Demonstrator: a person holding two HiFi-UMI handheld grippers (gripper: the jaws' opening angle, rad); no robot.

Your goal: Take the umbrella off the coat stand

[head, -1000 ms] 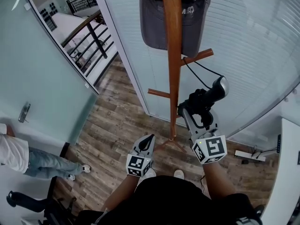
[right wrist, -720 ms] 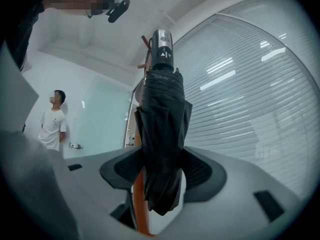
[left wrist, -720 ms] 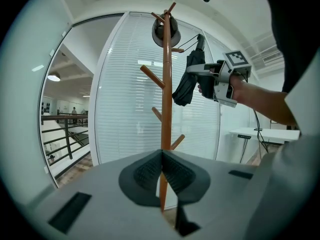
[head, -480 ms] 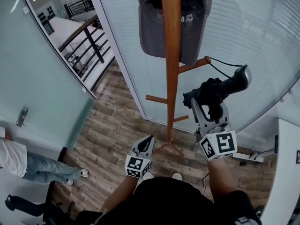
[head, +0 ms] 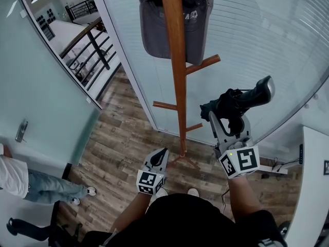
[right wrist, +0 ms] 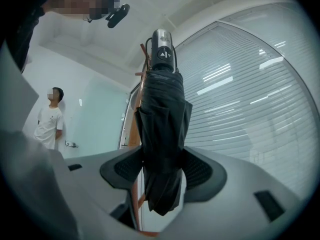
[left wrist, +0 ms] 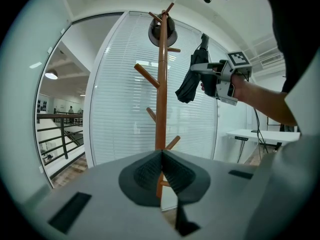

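Note:
My right gripper [head: 227, 120] is shut on a folded black umbrella [head: 235, 103], gripping its fabric body [right wrist: 161, 134], with the silver-capped handle [right wrist: 162, 48] pointing up and away. The umbrella hangs in the air to the right of the wooden coat stand [head: 175, 71], apart from its pegs [head: 203, 64]. A grey cap [head: 151, 24] hangs at the stand's top. My left gripper [head: 163, 153] is shut and holds nothing, low in front of the stand's base. From the left gripper view the stand [left wrist: 162, 84] rises straight ahead, with the umbrella [left wrist: 194, 76] to its right.
A curved glass wall with white blinds [head: 267, 30] stands right behind the stand. A glass door with a handle [head: 20, 131] is at the left, with a person [head: 31, 181] standing near it. A white desk [head: 313, 179] is at the right, a railing [head: 95, 40] at the far left.
The right gripper has risen and swung right with the umbrella. The umbrella's strap, hooked over a peg before, has come off it. The left gripper has stayed put.

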